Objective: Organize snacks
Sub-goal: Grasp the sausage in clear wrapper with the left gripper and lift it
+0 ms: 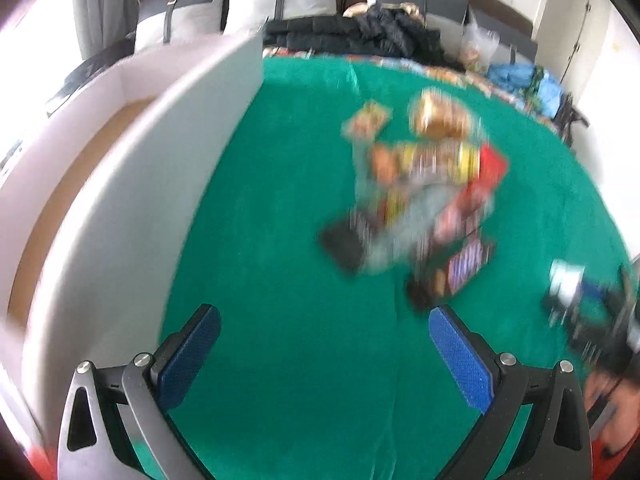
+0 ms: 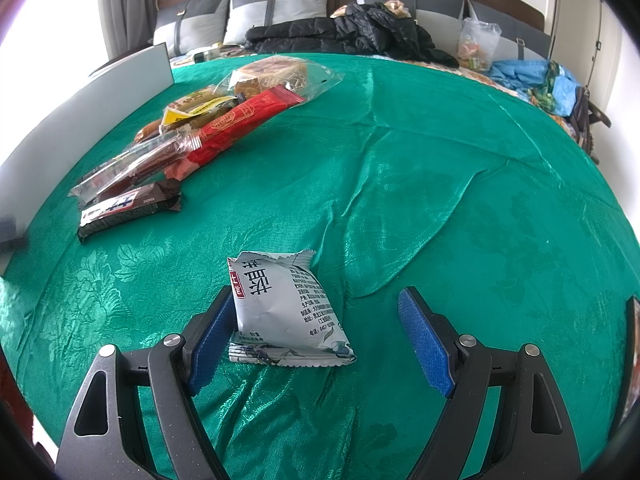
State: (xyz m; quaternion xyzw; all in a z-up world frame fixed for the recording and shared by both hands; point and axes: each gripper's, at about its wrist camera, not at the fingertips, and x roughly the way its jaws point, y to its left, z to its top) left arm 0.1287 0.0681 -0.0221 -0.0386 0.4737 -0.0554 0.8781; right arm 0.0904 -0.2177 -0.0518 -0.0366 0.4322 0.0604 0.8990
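A pale grey snack packet (image 2: 285, 312) with Chinese print lies on the green cloth (image 2: 440, 200), between the open fingers of my right gripper (image 2: 320, 320), leaning against the left finger (image 2: 212, 340). A pile of snacks (image 2: 192, 140) lies far left: a red wrapper (image 2: 244, 124), a dark chocolate bar (image 2: 124, 212), a clear bag of cakes (image 2: 280, 76). In the blurred left wrist view the same pile (image 1: 424, 184) lies ahead of my open, empty left gripper (image 1: 324, 344). A white box (image 1: 132, 184) with a brown bottom stands to its left.
The box wall (image 2: 100, 100) runs along the cloth's left edge. A black jacket (image 2: 352, 36), pillows (image 2: 276, 4), a plastic bag (image 2: 478, 46) and blue cloth (image 2: 536, 80) lie at the far end. The right gripper shows blurred (image 1: 588, 300) in the left wrist view.
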